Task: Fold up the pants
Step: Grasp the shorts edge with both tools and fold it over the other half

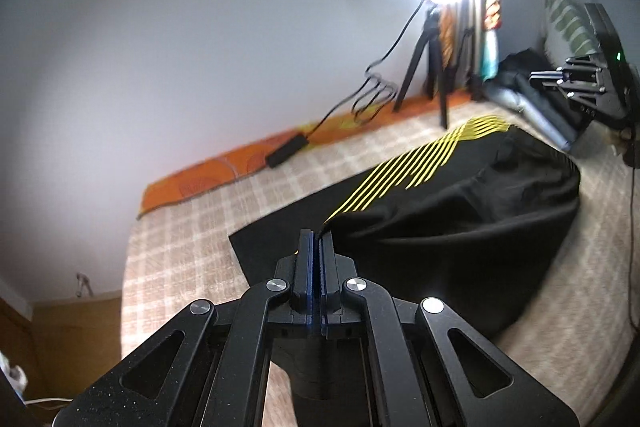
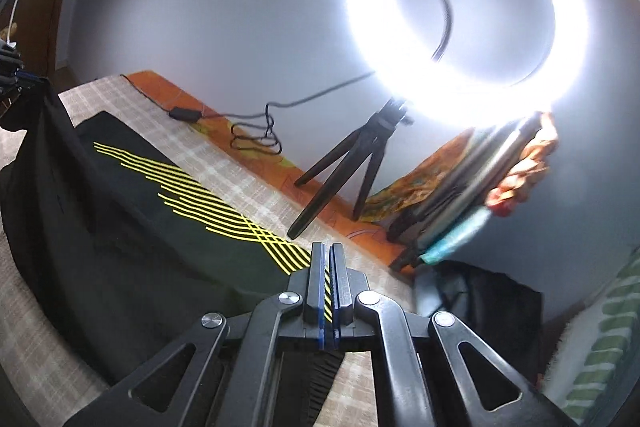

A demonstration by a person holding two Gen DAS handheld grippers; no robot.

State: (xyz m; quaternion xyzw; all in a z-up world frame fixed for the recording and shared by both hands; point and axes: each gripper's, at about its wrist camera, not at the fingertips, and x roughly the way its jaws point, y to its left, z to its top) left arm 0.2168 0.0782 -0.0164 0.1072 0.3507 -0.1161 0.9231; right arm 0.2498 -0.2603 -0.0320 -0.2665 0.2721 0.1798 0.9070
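Note:
Black pants [image 1: 440, 227] with thin yellow stripes [image 1: 404, 167] lie across a checked beige bed cover [image 1: 192, 227]. My left gripper [image 1: 319, 239] is shut on a black edge of the pants, and the cloth rises from the bed to its jaws. My right gripper [image 2: 327, 259] is shut on a striped part of the pants [image 2: 160, 227], with yellow lines showing between its pads. In the left wrist view the right gripper [image 1: 538, 77] shows at the far right. The left gripper [image 2: 24, 77] appears at the left edge of the right wrist view, with black cloth hanging from it.
A lit ring light [image 2: 468, 15] on a black tripod [image 2: 340, 167] stands at the bed's far side, its cable and adapter [image 2: 184, 114] trailing along an orange sheet [image 1: 240, 163]. Rolled items and a dark bag [image 2: 480, 299] lean by the wall. A green striped pillow [image 2: 608, 327] lies right.

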